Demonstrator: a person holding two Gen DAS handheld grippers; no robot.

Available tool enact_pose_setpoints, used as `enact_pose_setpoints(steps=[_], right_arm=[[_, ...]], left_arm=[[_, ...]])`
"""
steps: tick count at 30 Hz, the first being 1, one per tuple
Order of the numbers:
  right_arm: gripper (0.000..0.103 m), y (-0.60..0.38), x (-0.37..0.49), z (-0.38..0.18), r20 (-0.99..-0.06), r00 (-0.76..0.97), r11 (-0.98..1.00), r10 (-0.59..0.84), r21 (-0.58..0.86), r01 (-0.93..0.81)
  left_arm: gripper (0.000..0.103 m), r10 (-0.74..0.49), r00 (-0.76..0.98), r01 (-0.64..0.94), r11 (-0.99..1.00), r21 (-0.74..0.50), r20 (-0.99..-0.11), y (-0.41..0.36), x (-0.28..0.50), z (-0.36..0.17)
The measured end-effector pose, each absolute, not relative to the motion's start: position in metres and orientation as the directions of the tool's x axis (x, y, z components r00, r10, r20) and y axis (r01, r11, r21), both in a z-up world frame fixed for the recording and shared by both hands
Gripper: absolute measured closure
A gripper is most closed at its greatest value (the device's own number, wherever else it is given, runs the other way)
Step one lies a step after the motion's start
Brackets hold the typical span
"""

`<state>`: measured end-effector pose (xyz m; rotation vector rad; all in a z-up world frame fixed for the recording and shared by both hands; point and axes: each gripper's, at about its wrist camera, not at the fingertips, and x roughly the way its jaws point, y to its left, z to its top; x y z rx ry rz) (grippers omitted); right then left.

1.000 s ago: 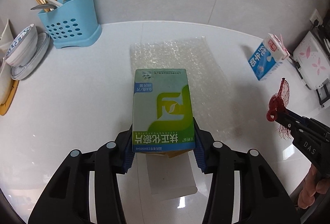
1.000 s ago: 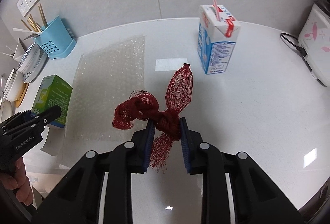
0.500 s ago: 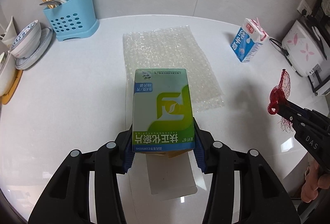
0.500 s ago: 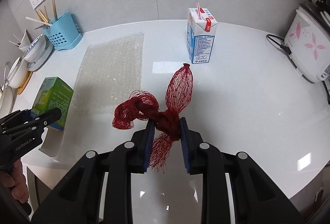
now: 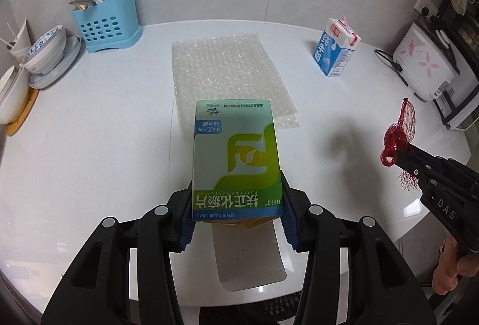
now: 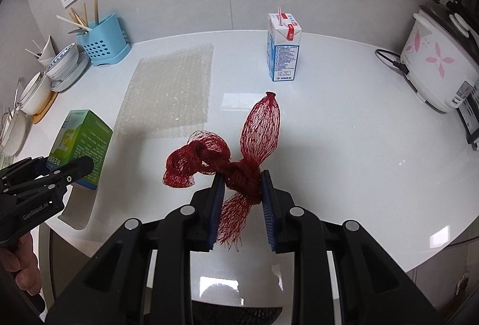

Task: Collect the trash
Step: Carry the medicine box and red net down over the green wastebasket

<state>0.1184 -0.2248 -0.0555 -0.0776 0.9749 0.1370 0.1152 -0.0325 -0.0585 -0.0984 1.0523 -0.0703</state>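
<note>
My left gripper is shut on a green and white medicine box, held above the white counter with its bottom flap hanging open. The same box shows at the left of the right wrist view. A knotted red mesh net bag is pinched between the blue pads of my right gripper, also lifted off the counter; it appears at the right of the left wrist view as the net bag. A sheet of bubble wrap lies flat mid-counter. A blue and white milk carton with a straw stands behind.
A blue utensil holder with chopsticks stands at the back left beside stacked bowls and plates. A white rice cooker with pink flowers and its cord sits at the right. The counter's front edge lies below both grippers.
Both grippers have drawn back and slightly up from the counter with their loads. The bubble wrap, carton and utensil holder look farther away, and the counter's front edge has come into sight.
</note>
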Motion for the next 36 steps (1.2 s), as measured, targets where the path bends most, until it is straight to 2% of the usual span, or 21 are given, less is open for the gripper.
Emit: enact_pose_setpoints(steps=[36], right_arm=[[0.08,-0.265,-0.012,-0.059,-0.817,0.569,0.983,0.096,-0.013,-0.184]], left_arm=[[0.057,-0.173,0.493,0.086,0.985,-0.151,-0.852,-0.09,-0.027,-0.054]])
